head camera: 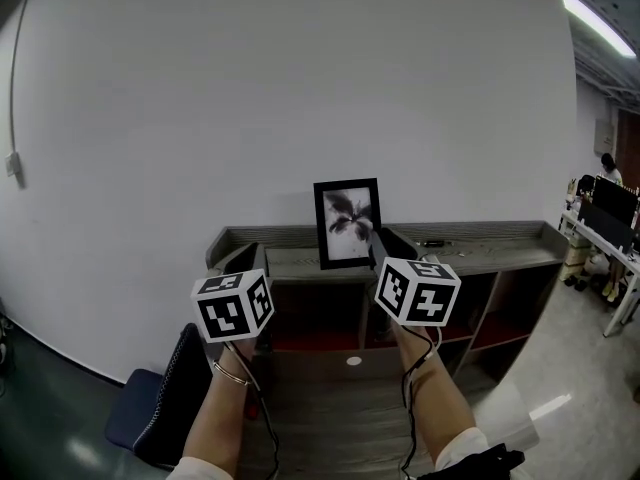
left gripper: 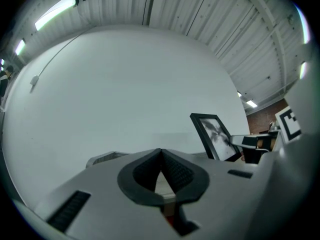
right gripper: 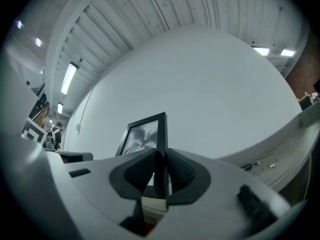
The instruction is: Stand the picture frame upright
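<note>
My right tongs point(right gripper: 160, 156) are clamped on the right edge of the picture frame point(head camera: 347, 223), which stands upright at twelve o'clock on the grey sideboard point(head camera: 500, 243); my left tongs point(left gripper: 161, 151) are closed on nothing, at nine o'clock of the frame. Risk, as I judge it: holding one edge only, the frame could pivot, or topple if I let go before its back prop is set. A plain white wall point(head camera: 300, 88) rises behind; a dark chair point(head camera: 160, 408) sits at seven o'clock; a person point(head camera: 607, 168) works at three o'clock.
</note>
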Demonstrator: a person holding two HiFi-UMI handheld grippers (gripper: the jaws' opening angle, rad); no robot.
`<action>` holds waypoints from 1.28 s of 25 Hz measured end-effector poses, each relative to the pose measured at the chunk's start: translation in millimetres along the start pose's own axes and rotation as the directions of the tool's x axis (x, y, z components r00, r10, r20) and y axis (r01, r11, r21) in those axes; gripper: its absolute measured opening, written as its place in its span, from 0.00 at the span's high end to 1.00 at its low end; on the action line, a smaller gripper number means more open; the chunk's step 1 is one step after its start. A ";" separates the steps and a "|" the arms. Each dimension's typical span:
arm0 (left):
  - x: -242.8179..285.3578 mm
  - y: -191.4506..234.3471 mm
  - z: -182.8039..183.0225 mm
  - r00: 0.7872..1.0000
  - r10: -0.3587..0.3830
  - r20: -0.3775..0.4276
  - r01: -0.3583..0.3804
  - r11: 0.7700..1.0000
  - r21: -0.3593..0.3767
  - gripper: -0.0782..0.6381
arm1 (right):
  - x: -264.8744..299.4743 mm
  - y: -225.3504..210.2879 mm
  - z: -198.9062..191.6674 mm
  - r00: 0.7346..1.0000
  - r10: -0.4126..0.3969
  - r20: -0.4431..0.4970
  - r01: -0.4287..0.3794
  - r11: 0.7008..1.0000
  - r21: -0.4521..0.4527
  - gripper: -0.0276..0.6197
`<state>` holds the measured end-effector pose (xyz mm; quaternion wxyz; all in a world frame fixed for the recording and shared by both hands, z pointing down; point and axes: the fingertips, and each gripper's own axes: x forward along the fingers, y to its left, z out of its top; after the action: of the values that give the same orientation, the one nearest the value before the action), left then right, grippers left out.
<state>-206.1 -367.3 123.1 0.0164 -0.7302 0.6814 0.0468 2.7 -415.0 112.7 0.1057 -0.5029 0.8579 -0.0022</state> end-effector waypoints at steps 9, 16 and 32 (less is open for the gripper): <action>28.3 10.5 14.5 1.000 -0.025 0.018 0.025 1.000 -0.010 0.87 | 36.4 -1.6 5.5 1.000 -0.017 -0.008 0.017 1.000 -0.011 0.82; 49.2 18.5 18.7 0.999 -0.043 -0.009 0.043 0.999 -0.003 0.87 | 62.3 0.1 7.8 0.999 -0.030 -0.026 0.030 1.000 -0.007 0.82; 78.1 21.6 17.2 0.996 -0.075 -0.041 0.075 0.997 -0.020 0.87 | 88.2 8.4 -14.4 0.982 -0.018 -0.186 0.009 0.999 -0.049 0.82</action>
<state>-223.2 -445.0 99.8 -0.0030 -0.7562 0.6532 0.0374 -48.8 -488.5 110.0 0.0129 -0.5087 0.8604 -0.0293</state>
